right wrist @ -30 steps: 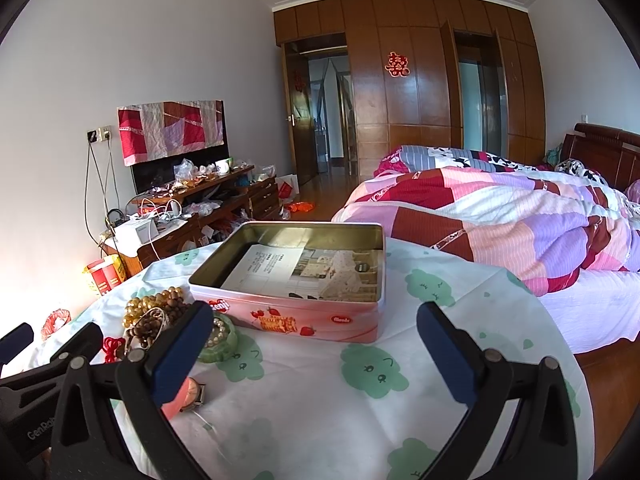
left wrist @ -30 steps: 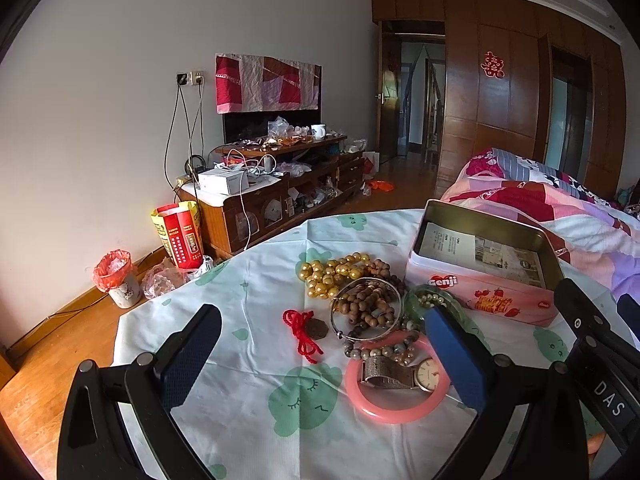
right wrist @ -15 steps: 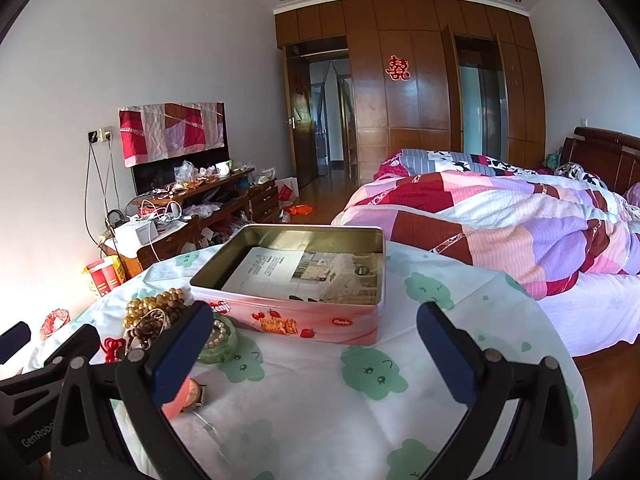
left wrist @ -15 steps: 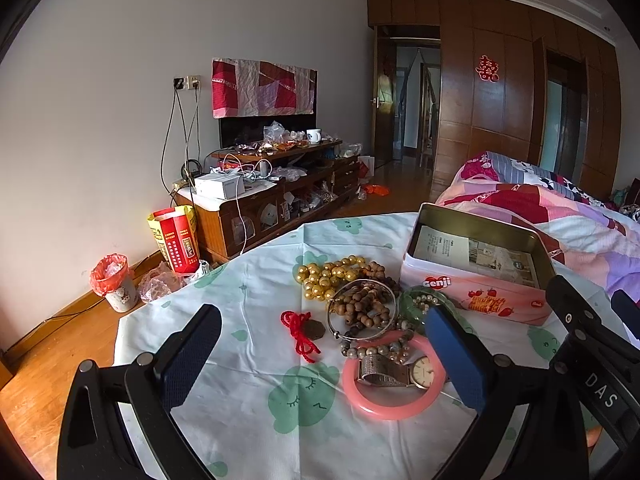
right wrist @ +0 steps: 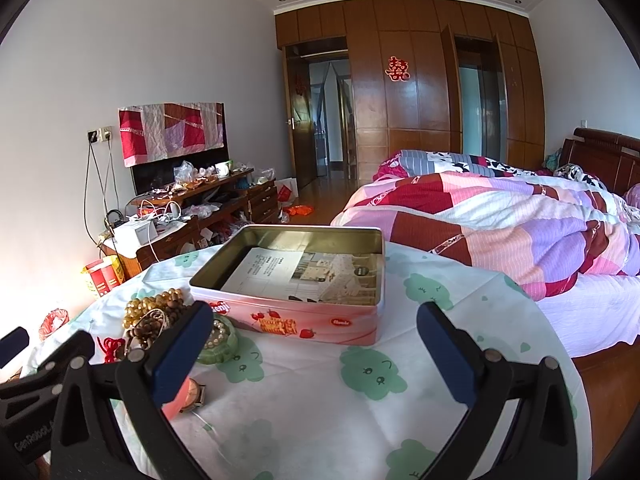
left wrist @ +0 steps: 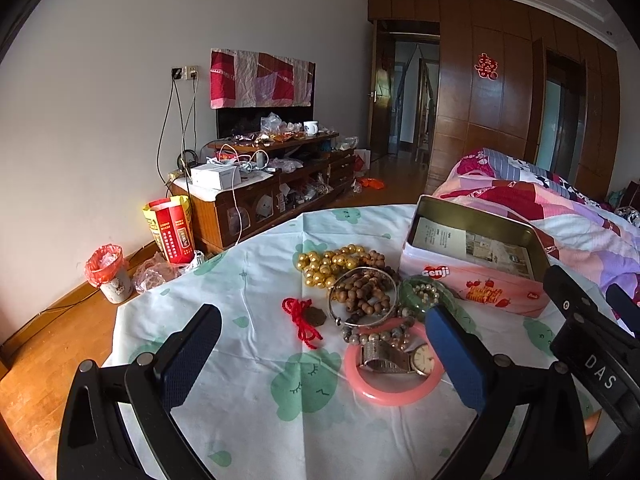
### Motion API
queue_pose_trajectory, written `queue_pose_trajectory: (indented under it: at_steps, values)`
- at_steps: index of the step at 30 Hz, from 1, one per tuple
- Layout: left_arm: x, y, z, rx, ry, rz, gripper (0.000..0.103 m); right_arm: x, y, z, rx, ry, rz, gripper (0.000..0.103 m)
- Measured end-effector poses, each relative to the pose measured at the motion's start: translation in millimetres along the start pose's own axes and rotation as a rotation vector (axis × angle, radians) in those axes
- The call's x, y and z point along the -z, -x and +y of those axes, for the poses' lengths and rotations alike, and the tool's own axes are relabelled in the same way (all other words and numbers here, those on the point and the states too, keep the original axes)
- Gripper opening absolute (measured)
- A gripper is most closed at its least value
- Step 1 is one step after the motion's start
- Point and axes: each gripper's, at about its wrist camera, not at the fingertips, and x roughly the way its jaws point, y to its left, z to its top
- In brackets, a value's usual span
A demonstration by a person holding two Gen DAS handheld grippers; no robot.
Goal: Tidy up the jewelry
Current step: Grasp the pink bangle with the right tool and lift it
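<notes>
A heap of jewelry lies on the round table's white cloth (left wrist: pixel 248 360): gold beads (left wrist: pixel 326 264), brown wooden beads (left wrist: pixel 366 292) inside a silver bangle, a red knotted cord (left wrist: pixel 302 320), a green bangle (left wrist: pixel 424 294), a pink bangle (left wrist: pixel 394 390) and a wristwatch (left wrist: pixel 400 360) lying on it. An open pink tin (right wrist: pixel 288 284) with a leaflet inside stands just right of the heap. My left gripper (left wrist: pixel 320 338) hovers open in front of the heap, empty. My right gripper (right wrist: pixel 316 340) is open and empty before the tin.
A bed with a patchwork quilt (right wrist: pixel 500 220) runs along the table's right side. A cluttered wooden TV cabinet (left wrist: pixel 272 192), a red carton (left wrist: pixel 170 228) and a small bin (left wrist: pixel 110 274) stand by the left wall. The cloth in front of the tin (right wrist: pixel 320 400) is bare.
The left wrist view has shifted slightly, so the jewelry heap sits a little lower and left in it. Both grippers stay open and empty; the right view barely changes.
</notes>
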Motion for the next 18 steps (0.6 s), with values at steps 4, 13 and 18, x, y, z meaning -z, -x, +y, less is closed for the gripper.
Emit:
queue_pose_trajectory:
  at_steps: [4,13,18]
  values:
    - [0,-4,1,-0.004,0.006,0.021,0.102,-2,2,0,0.000,0.002,0.002,0.103]
    - [2,-5,-2,0.001,-0.021,0.032,0.102,-4,1,-1,-0.001,0.003,0.017,0.103]
    - [3,-6,3,0.054,-0.040,0.071,0.102,-1,-7,0,-0.054,-0.005,0.064,0.103]
